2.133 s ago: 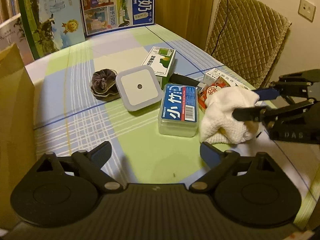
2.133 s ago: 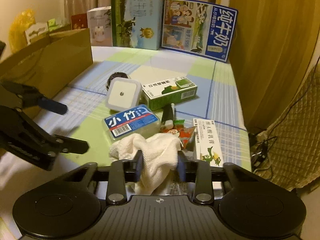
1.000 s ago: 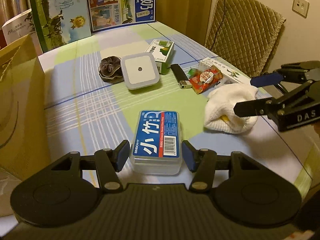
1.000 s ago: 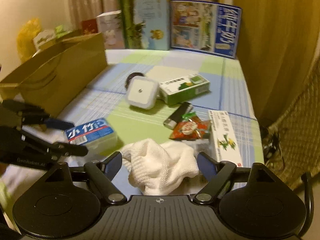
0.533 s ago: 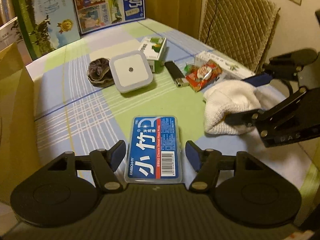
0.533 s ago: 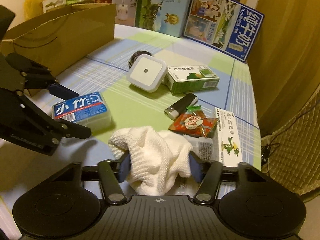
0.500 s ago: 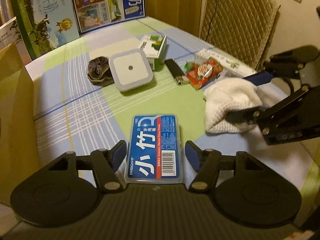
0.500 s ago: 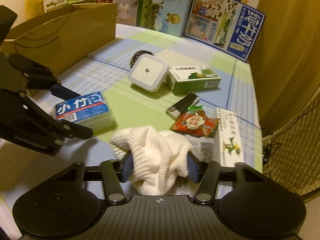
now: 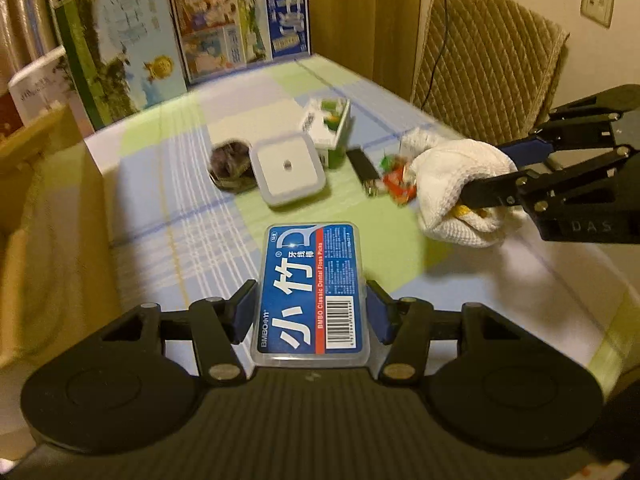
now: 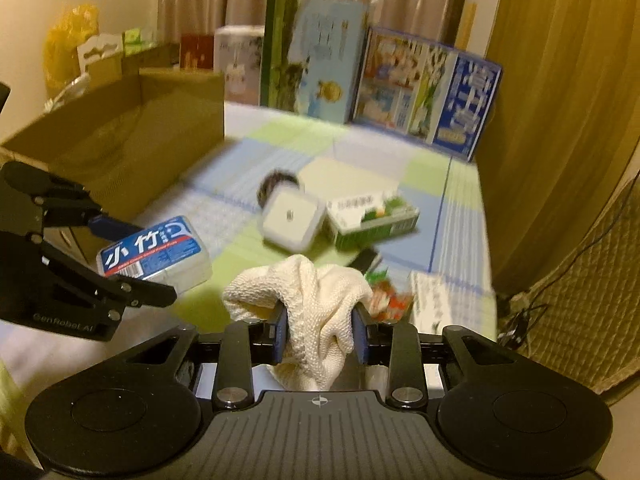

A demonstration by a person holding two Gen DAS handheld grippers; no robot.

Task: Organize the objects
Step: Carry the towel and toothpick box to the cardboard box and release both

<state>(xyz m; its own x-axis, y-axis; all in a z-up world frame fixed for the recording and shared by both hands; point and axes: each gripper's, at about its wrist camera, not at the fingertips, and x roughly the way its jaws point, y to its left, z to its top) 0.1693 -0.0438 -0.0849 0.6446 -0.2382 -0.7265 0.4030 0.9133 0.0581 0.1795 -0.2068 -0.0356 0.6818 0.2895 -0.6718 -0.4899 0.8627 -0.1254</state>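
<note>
My left gripper (image 9: 310, 312) pinches the floss box (image 9: 312, 292); at three o'clock my right gripper (image 10: 319, 334), jaws just closing, clamps the white cloth (image 10: 316, 300).

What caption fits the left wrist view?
Left gripper clamps floss pick box; right gripper holds white cloth.

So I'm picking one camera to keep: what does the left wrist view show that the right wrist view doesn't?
Only the left wrist view: the lighter unhidden and wall sockets.
Only the right wrist view: the open cardboard box and yellow bag.
Both: left gripper shut on the floss pick box, right gripper, jaws just closing, pinching the white cloth; night light.
</note>
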